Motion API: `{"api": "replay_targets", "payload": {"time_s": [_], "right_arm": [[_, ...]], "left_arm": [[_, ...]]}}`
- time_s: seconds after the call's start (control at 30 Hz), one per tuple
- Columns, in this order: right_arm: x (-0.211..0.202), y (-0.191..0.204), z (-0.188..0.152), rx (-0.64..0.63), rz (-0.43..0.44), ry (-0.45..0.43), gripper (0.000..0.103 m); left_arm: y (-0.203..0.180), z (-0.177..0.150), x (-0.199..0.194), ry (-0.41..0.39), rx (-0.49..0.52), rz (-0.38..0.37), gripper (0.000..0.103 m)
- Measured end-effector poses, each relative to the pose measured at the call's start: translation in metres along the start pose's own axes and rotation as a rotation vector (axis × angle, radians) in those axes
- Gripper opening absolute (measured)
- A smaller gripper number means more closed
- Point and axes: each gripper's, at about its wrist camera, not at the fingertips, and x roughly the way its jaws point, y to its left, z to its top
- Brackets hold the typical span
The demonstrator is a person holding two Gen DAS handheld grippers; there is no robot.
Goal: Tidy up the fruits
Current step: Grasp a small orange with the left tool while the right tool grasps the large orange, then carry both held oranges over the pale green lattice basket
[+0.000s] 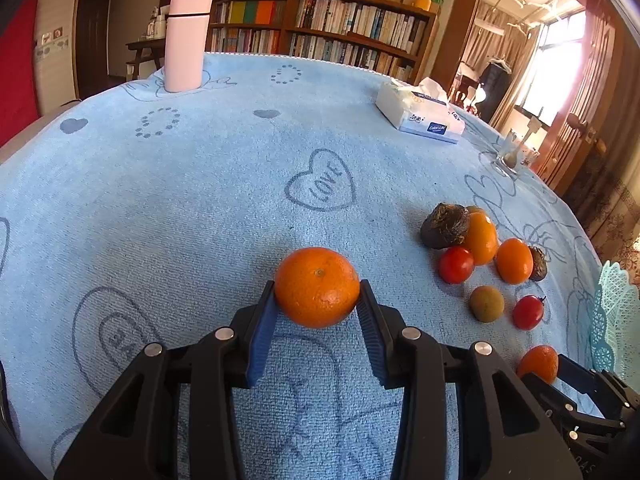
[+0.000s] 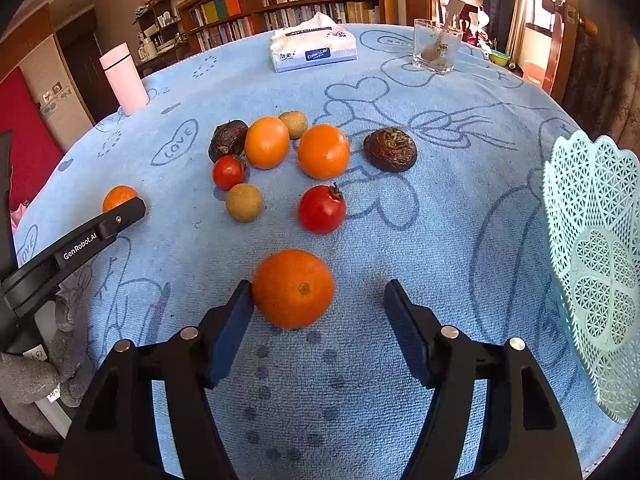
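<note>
In the left wrist view my left gripper (image 1: 318, 285) is shut on a mandarin orange (image 1: 316, 300) that rests on the blue towel (image 1: 200, 200); both blue pads press its sides. In the right wrist view my right gripper (image 2: 318, 285) stands open around a second orange (image 2: 293, 288). Its left pad touches the fruit and its right pad is well clear of it. Beyond lie two smaller oranges (image 2: 323, 151), two tomatoes (image 2: 321, 209), two tan round fruits (image 2: 244, 202) and two dark brown bulbs (image 2: 390, 149). A pale green lattice basket (image 2: 592, 240) stands at the right edge.
A tissue pack (image 2: 314, 50), a pink bottle (image 2: 123, 80) and a clear glass (image 2: 436, 46) stand at the far side of the table. The left gripper's finger (image 2: 100, 232) reaches in from the left with its orange (image 2: 118, 196). Bookshelves fill the background.
</note>
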Motion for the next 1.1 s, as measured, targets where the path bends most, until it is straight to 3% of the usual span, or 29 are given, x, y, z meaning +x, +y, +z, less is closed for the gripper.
{"api": "replay_targets", "payload": {"time_s": [0.2, 0.63, 1.1], "right_arm": [[0.003, 0.010, -0.001, -0.032, 0.012, 0.005, 0.041], [-0.039, -0.015, -0.005, 0.045, 0.009, -0.067, 0.041], [-0.098, -0.093, -0.014, 0.195, -0.137, -0.196, 0.041]], "left_arm": [[0.000, 0.000, 0.001, 0.003, 0.000, -0.006, 0.040], [-0.004, 0.000, 0.000, -0.003, 0.022, 0.022, 0.040], [-0.020, -0.009, -0.012, -0.004, 0.083, 0.072, 0.040]]}}
